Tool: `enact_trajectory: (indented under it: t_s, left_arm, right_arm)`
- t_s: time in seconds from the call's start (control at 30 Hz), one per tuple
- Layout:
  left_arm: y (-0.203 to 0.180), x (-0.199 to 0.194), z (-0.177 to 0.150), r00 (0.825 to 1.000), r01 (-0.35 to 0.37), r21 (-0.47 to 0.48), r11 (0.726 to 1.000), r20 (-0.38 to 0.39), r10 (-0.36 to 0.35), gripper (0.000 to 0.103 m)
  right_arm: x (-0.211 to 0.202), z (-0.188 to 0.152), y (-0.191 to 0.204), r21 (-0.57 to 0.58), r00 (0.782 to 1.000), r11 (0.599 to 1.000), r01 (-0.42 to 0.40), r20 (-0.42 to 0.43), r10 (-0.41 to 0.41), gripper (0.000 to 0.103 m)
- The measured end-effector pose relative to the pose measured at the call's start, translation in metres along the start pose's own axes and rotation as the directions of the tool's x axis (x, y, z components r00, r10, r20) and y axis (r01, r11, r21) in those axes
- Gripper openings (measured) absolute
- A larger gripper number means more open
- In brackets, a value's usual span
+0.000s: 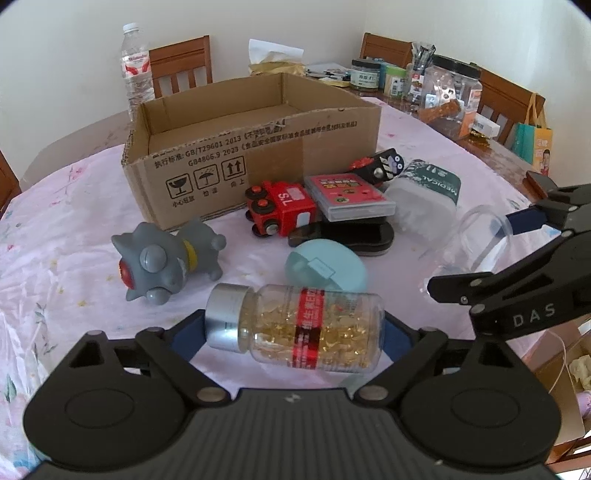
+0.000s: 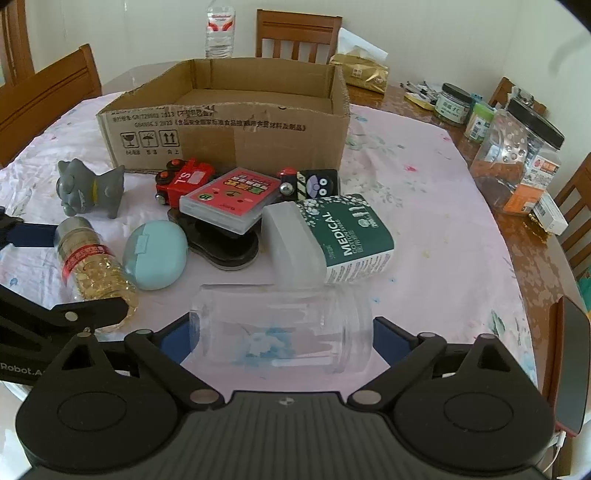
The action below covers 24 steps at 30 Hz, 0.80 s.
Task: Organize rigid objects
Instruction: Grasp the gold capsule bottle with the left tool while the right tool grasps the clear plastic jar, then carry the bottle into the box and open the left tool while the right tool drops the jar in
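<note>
Clear capsule bottle (image 1: 295, 326) with silver cap lies gripped end to end in the left gripper (image 1: 295, 332), in front of the open brown cardboard box (image 1: 236, 147). Nearby, the right gripper (image 2: 280, 336) clamps a clear plastic jar (image 2: 280, 328).

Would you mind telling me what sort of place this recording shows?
Probably a home dining room: wooden dining chairs surround a table with a pink floral tablecloth, and lidded food jars crowd its far side.

one open brown cardboard box (image 2: 229, 122) is counted on the pink floral tablecloth (image 2: 424, 206). two toy vehicles are seen: one red train (image 2: 184, 181), one black car (image 2: 314, 182). one grey spiky figure (image 2: 88, 190), one capsule bottle (image 1: 295, 326), one clear plastic jar (image 2: 280, 332), one teal oval case (image 2: 153, 254), one red card box (image 2: 231, 197), one medical swab box (image 2: 328, 240) and three wooden chairs at the far edge are counted.
</note>
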<state>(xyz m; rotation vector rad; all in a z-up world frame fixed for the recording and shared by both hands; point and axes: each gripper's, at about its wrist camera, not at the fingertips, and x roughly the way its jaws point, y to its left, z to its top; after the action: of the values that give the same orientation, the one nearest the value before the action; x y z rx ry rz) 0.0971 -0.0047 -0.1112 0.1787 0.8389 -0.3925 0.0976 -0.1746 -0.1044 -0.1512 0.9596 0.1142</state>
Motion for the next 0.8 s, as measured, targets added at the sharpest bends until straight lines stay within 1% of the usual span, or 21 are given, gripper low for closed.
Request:
enact_trajectory:
  t_s: [0.07, 0.13, 0.3, 0.5, 0.57, 0.63, 0.8]
  left_arm:
    - [0.000, 0.000, 0.001, 1.000, 0.000, 0.001, 1.000, -0.004, 0.000, 0.094]
    - [0.001, 0.000, 0.002, 1.000, 0.000, -0.002, 1.000, -0.015, 0.000, 0.094]
    - [0.005, -0.002, 0.009, 0.998, -0.011, 0.002, 1.000, -0.057, 0.011, 0.094]
    - [0.016, -0.011, 0.019, 0.995, 0.001, -0.006, 1.000, -0.098, -0.002, 0.093]
    - [0.020, -0.017, 0.027, 0.993, 0.015, -0.009, 1.000, -0.113, -0.016, 0.093]
    - [0.024, -0.026, 0.039, 0.993, 0.031, 0.001, 1.000, -0.113, -0.030, 0.093]
    - [0.036, -0.041, 0.078, 0.997, 0.031, 0.035, 0.999, -0.077, -0.028, 0.094]
  right_arm:
    - [0.000, 0.000, 0.001, 0.001, 1.000, 1.000, -0.014, -0.004, 0.014, 0.095]
    - [0.000, 0.002, 0.001, 0.002, 1.000, 1.000, -0.016, -0.015, 0.016, 0.093]
    - [-0.002, 0.007, -0.002, 0.007, 0.998, 0.999, -0.043, -0.037, 0.043, 0.093]
    - [-0.013, 0.020, -0.010, -0.013, 0.994, 0.996, -0.094, -0.052, 0.093, 0.093]
    - [-0.019, 0.028, -0.013, -0.031, 0.992, 0.993, -0.114, -0.056, 0.112, 0.093]
    - [-0.024, 0.037, -0.016, -0.051, 0.989, 0.989, -0.142, -0.055, 0.139, 0.093]
    - [-0.033, 0.064, -0.020, -0.103, 0.981, 0.976, -0.194, -0.047, 0.190, 0.093]
